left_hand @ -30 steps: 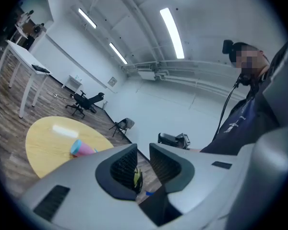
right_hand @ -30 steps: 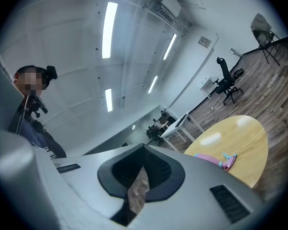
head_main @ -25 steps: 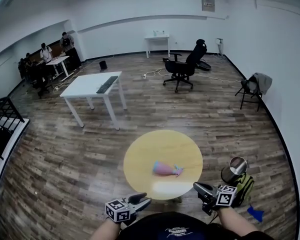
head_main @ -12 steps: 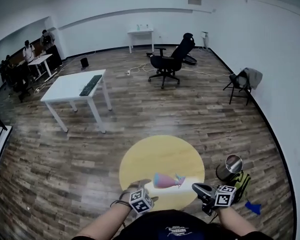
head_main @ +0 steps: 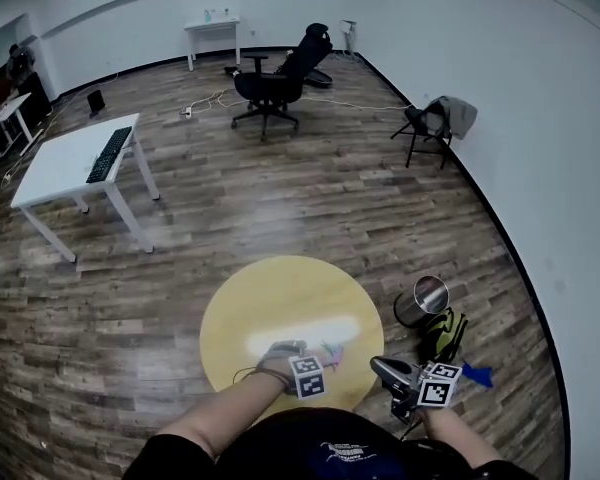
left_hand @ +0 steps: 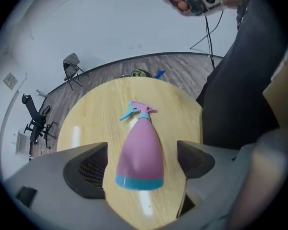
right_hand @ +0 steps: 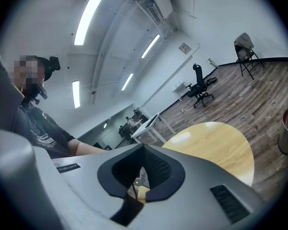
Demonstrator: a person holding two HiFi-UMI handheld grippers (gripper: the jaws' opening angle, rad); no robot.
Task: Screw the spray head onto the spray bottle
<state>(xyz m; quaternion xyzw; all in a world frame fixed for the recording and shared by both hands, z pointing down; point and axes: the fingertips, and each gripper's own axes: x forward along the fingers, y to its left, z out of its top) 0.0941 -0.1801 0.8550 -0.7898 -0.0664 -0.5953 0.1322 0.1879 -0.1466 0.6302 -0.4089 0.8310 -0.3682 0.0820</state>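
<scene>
Since a second ago my left tongs (left_hand: 141,145) have swung from beside my body out over the round yellow table (head_main: 270,298) and tipped steeply down, and their jaws have just been opening; they now stand wide apart with the spray bottle (left_hand: 139,163) lying between them, neither pad touching it; the bottle lies on its side on the tabletop near my edge, its teal base band towards me and its pink body tapering away to a teal collar; the spray head (left_hand: 136,110) sits at that far end on the neck, though how tightly I cannot tell; my right tongs (right_hand: 144,152) are closed, pads together with nothing between them, held nearly level at the table's near right edge, just as shut as before; beyond that edge a shiny metal bin (head_main: 420,302) stands on the wooden floor with a green and yellow bag (head_main: 446,334) just beside it; further off stand a white desk (head_main: 60,163) bearing a keyboard, a black office chair (head_main: 277,76) and a folding chair (head_main: 432,120) draped with cloth near the wall.
</scene>
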